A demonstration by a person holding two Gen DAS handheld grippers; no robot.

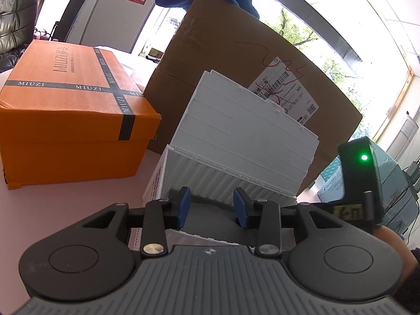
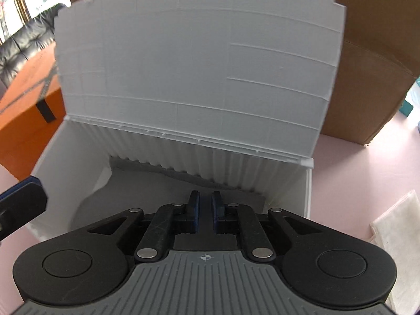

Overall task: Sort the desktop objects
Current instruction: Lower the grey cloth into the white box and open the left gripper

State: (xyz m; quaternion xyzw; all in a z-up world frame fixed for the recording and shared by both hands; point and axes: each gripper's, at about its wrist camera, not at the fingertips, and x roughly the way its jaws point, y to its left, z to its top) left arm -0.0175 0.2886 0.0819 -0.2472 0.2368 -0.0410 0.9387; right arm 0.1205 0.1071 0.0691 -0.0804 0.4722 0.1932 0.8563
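My right hand-held gripper [image 2: 205,211] hangs nearly closed and empty over the open white box [image 2: 78,162] on the tabletop [image 2: 354,173]; my left hand-held gripper [image 1: 212,206] (open, empty) sits beside it.

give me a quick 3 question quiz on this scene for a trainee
1. True or false: the white storage box has its lid raised.
2. Which box sits beside it on the table: A orange box, B green box, C metal tin?
3. Fill in: the right gripper has its fingers nearly ____ above the box's inside.

Key: 1 true; 2 A; 3 closed
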